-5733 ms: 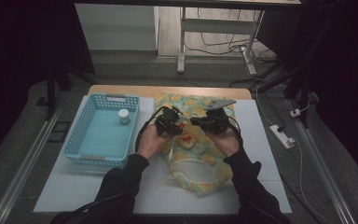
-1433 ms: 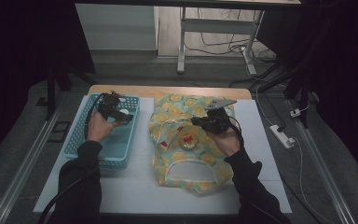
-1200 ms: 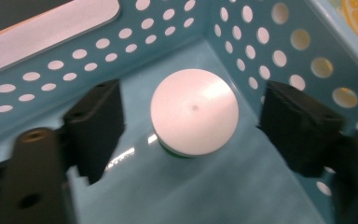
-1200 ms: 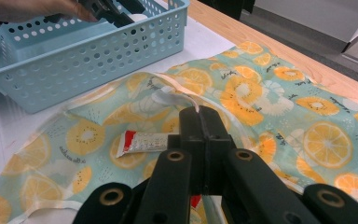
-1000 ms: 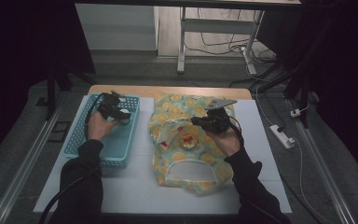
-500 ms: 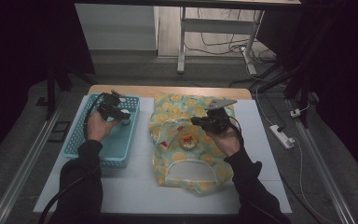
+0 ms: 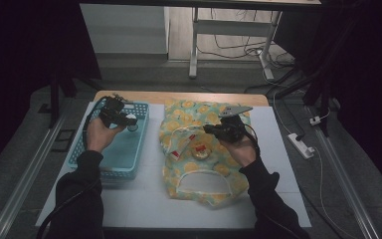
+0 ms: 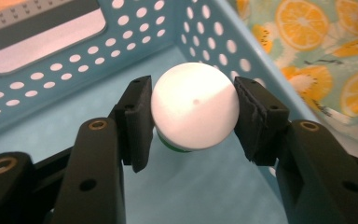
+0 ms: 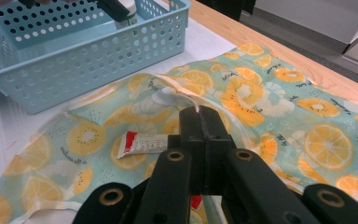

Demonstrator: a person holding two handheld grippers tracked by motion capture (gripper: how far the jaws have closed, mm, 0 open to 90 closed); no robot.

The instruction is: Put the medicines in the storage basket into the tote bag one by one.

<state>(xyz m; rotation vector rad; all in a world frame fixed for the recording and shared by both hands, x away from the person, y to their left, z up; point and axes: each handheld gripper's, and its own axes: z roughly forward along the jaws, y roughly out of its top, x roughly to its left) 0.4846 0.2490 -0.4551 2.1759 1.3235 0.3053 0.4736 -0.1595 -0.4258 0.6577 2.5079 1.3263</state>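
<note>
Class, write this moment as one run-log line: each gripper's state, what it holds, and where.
left gripper: shut on white-capped bottle, in blue basket | right gripper: shut on white strap of fruit-print bag | tube: on bag

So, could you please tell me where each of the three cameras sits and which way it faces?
High view: above the person's side, looking forward and down on the table; forearms and both grippers show.
Left gripper view: on the left gripper, looking into the blue basket; its jaws clamp a white-capped bottle.
Right gripper view: on the right gripper, looking across the orange-print cloth; jaws shut.
Shared: all three show basket and cloth.
</note>
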